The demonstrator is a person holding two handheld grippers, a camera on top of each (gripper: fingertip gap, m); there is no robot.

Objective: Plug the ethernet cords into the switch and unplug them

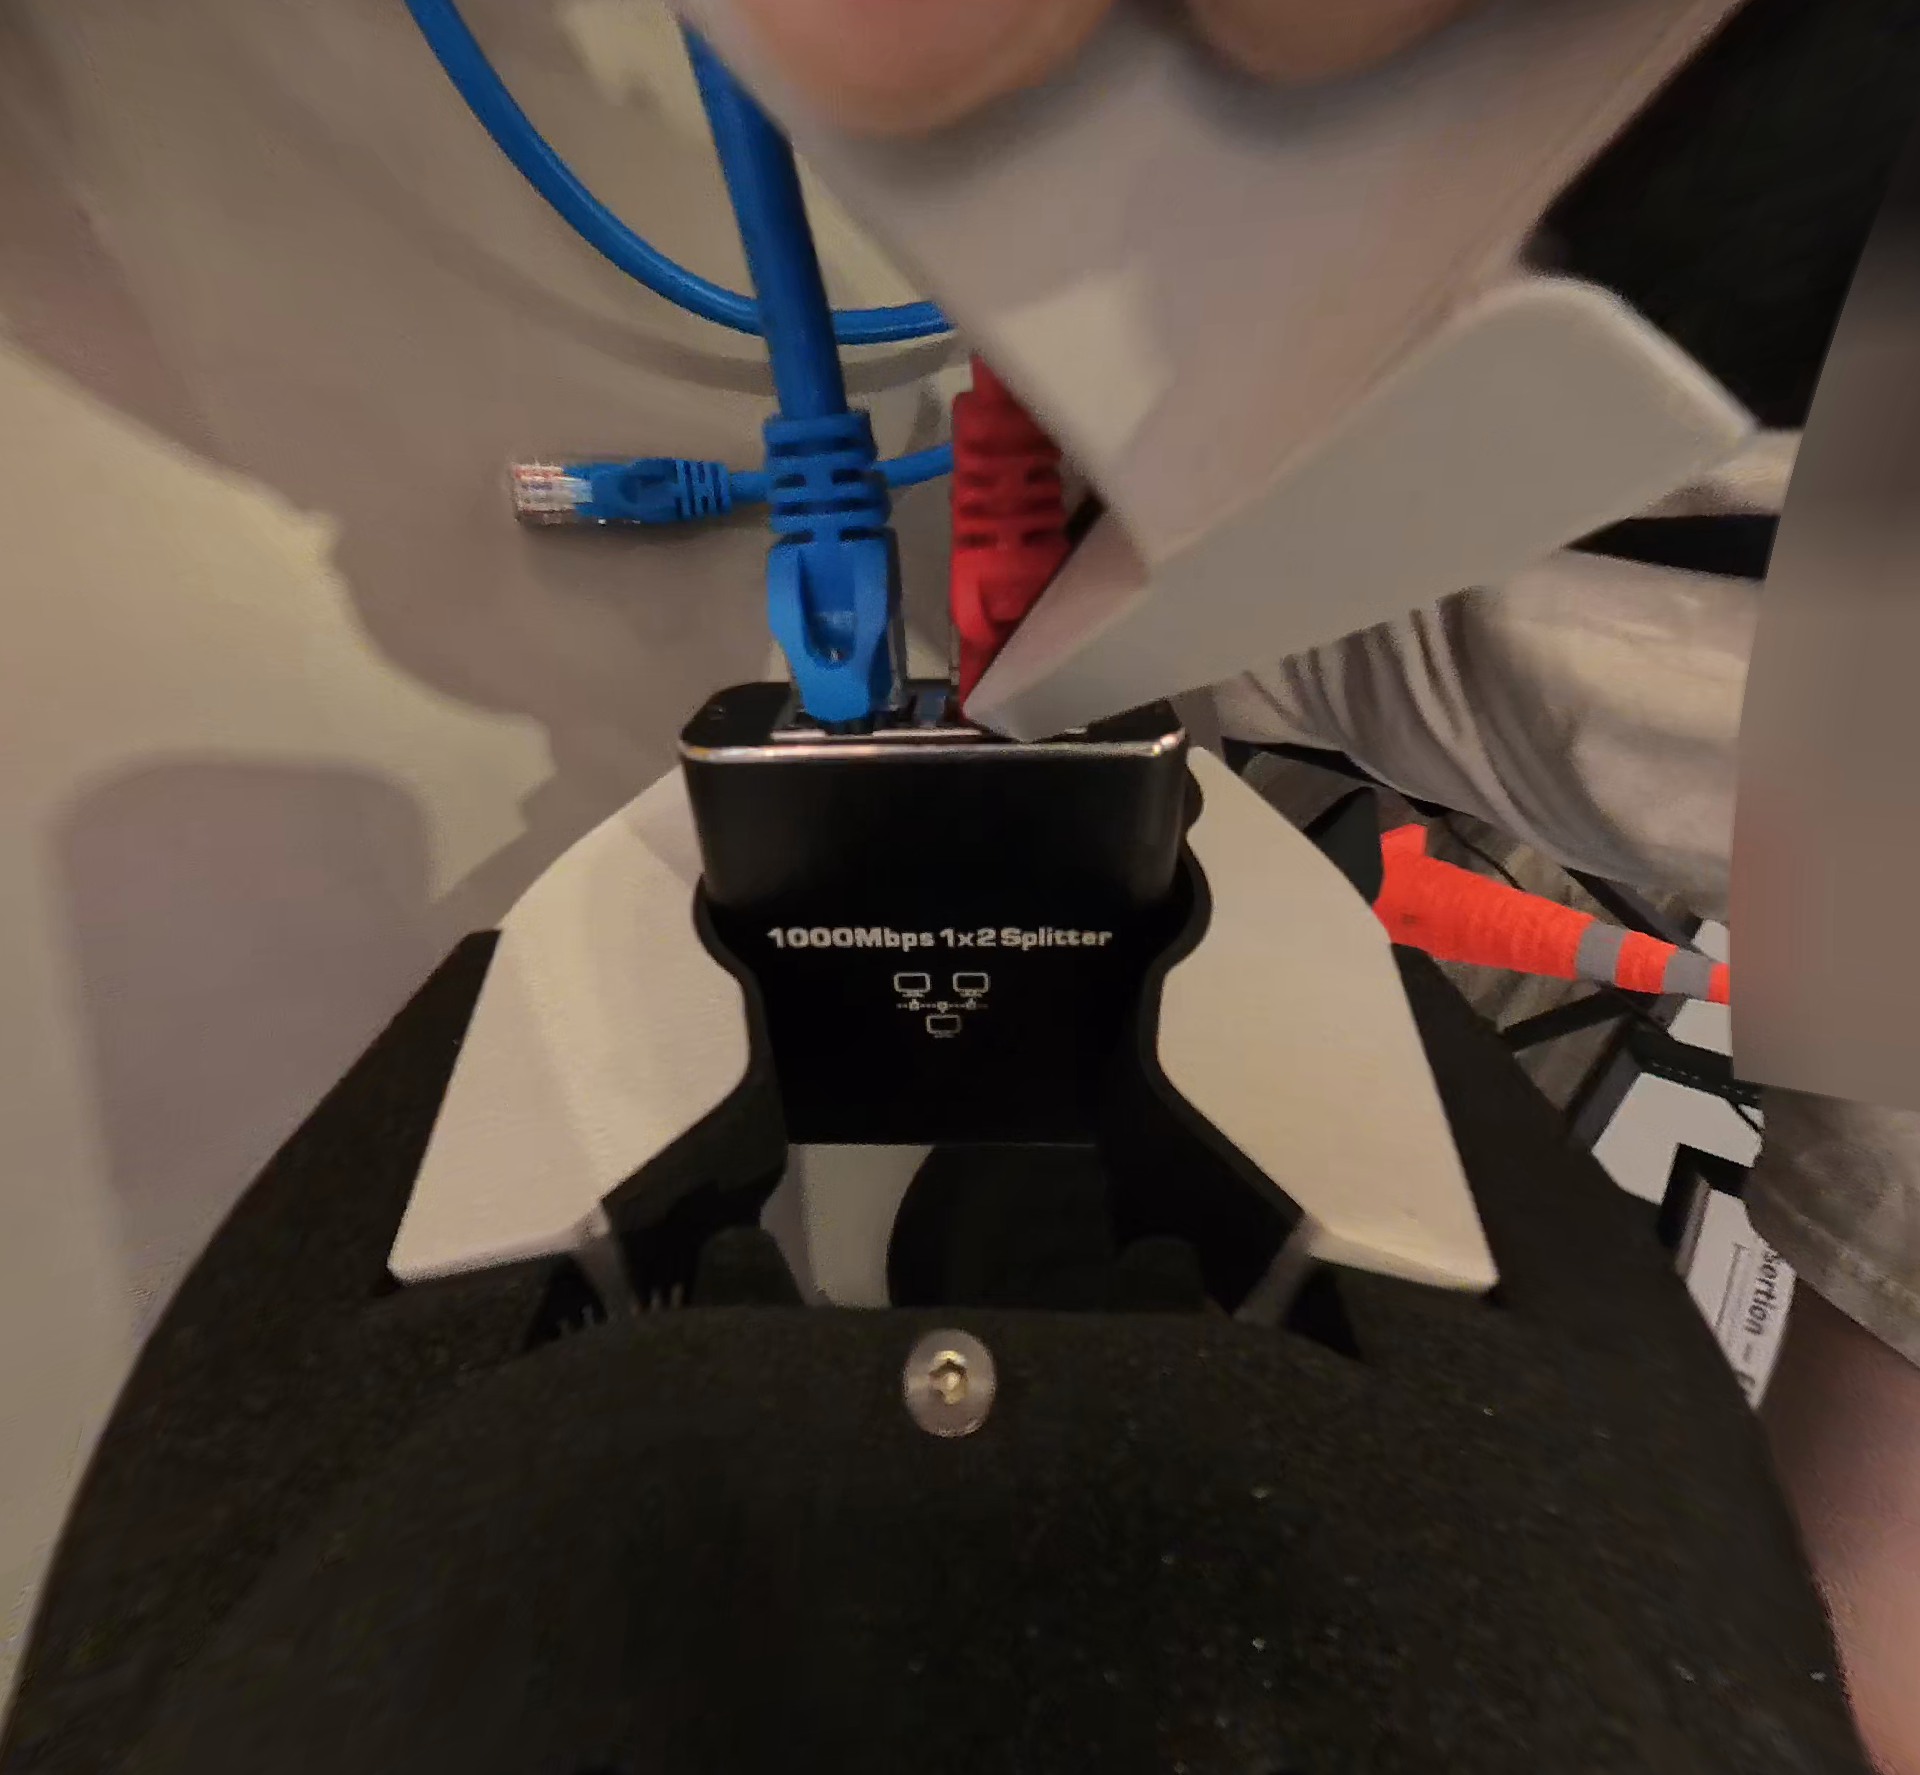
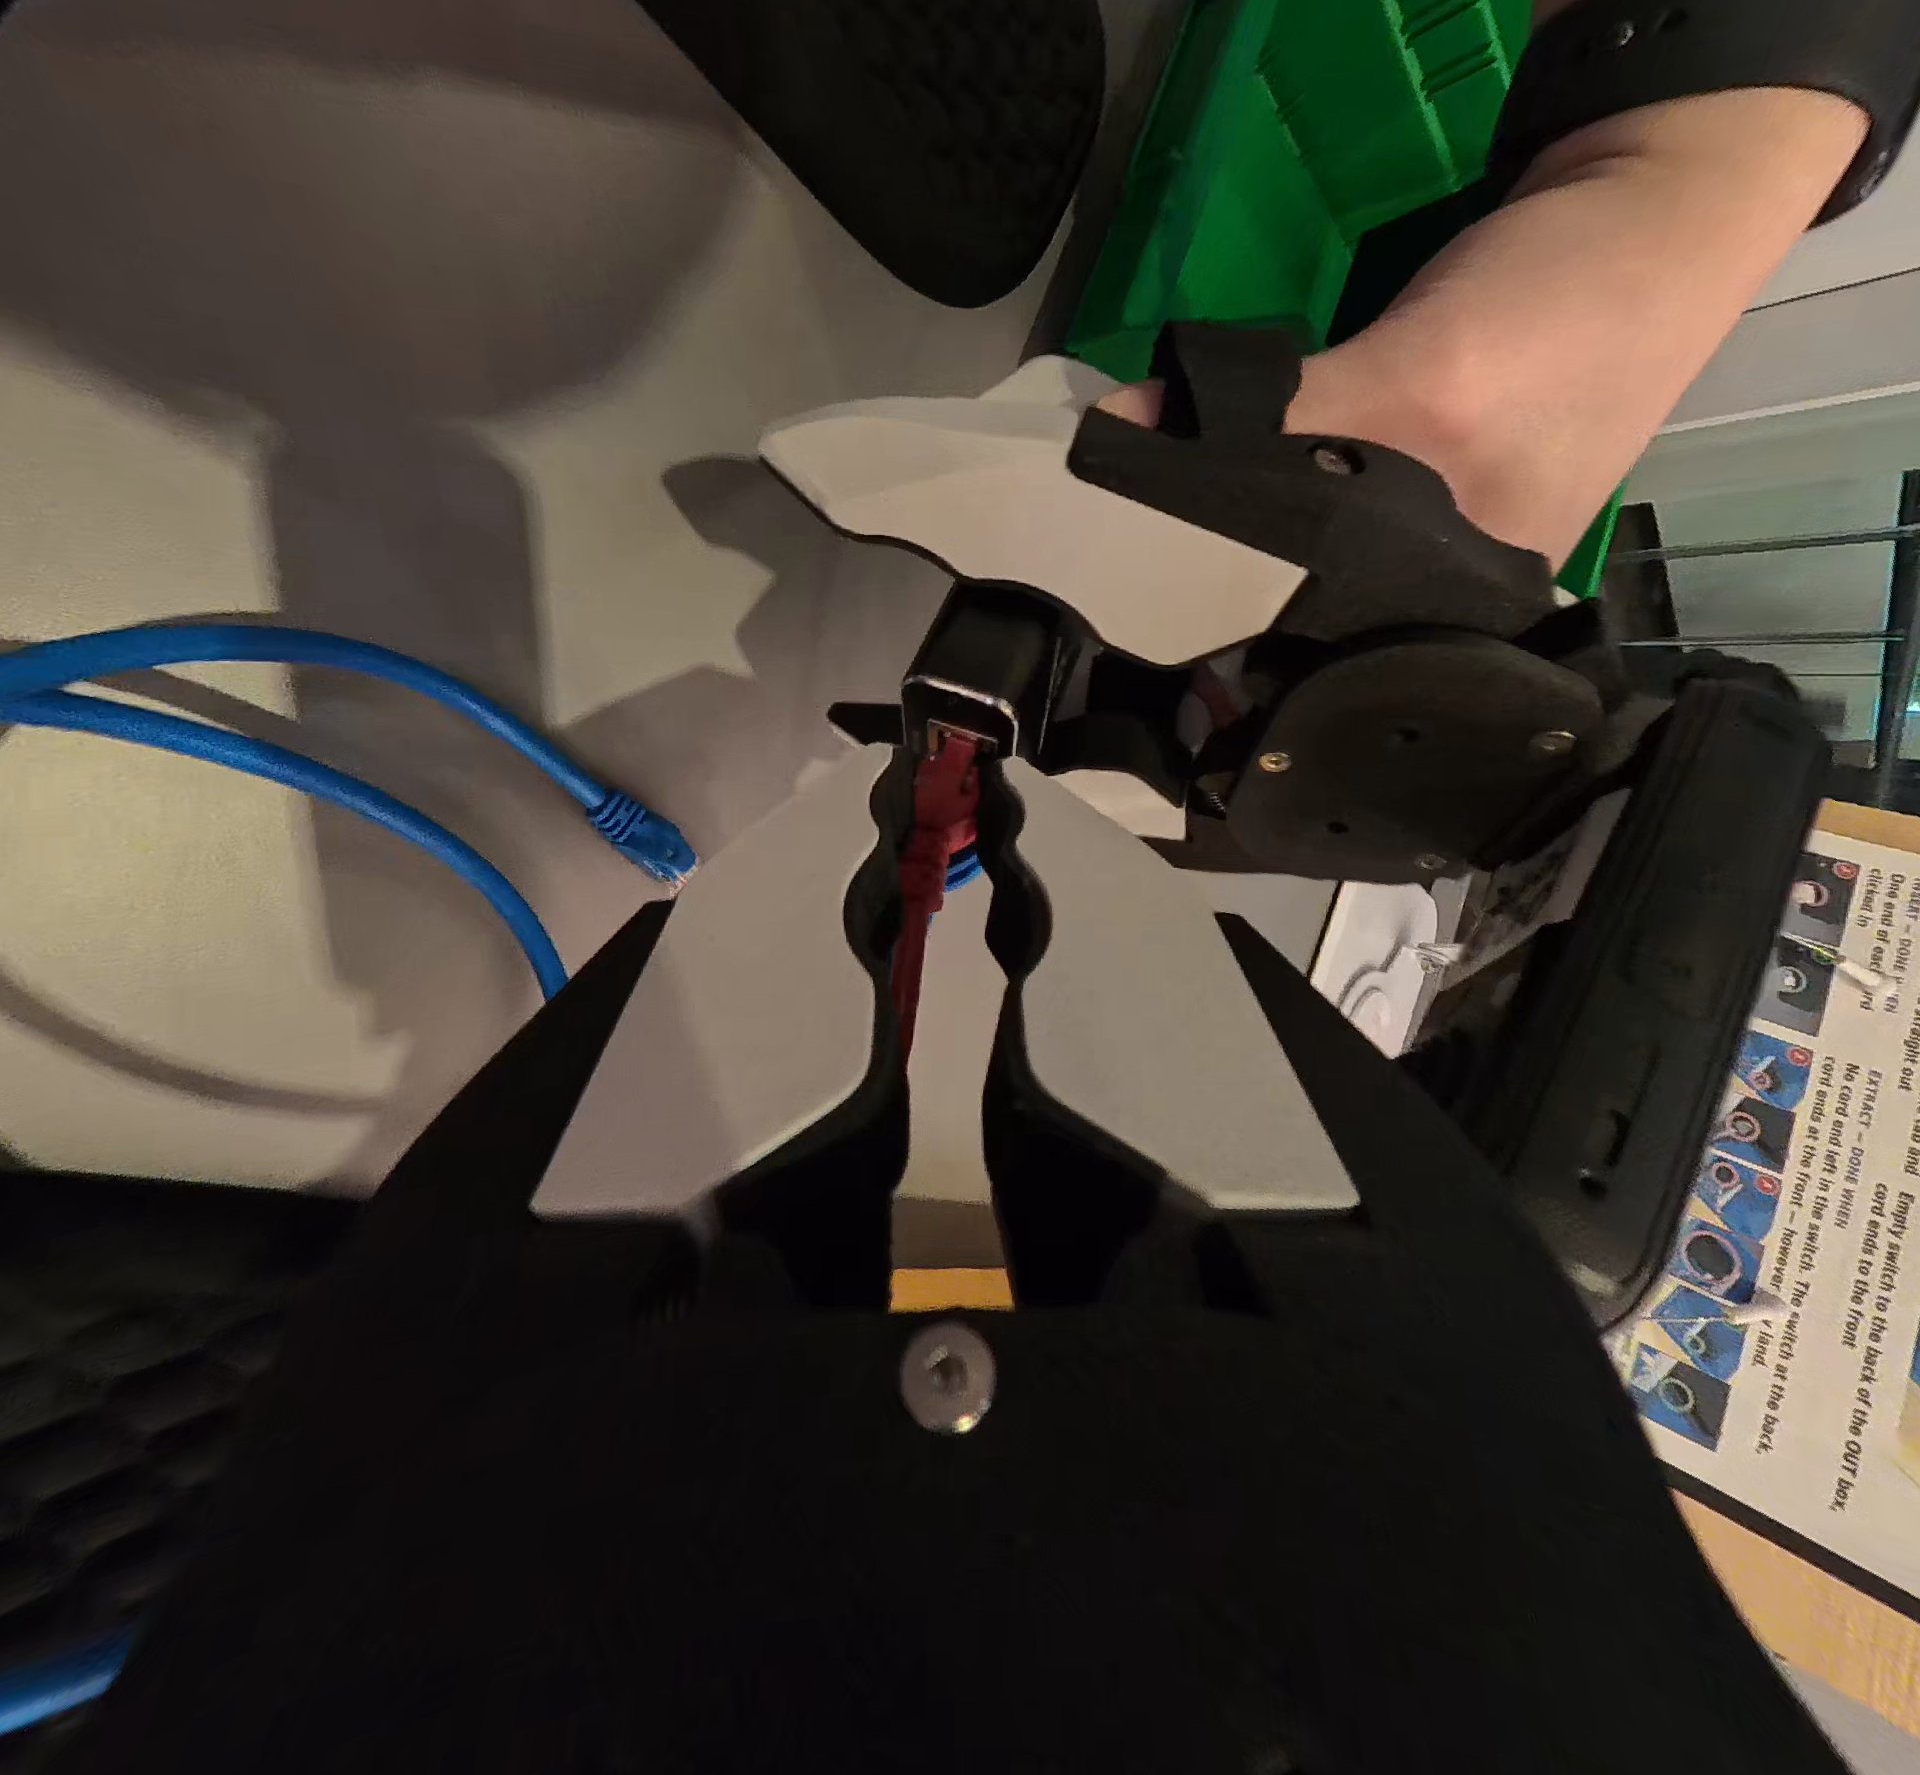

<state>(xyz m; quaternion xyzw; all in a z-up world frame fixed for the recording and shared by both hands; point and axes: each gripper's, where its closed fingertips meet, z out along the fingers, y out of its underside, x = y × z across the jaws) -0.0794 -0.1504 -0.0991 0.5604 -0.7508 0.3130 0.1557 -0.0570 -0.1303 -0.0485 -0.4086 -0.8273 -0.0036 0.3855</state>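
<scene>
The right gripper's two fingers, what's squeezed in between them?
The red cord is pinched between them, its plug entering the black switch held by the left gripper. The right wrist view shows it.

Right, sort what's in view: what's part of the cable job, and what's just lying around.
Part of the job:
- black switch, clamped in the left gripper
- blue cord, plugged into it
- red cord, held at the switch by the right gripper

Lying around:
- green bin
- instruction sheet
- orange tool
</scene>
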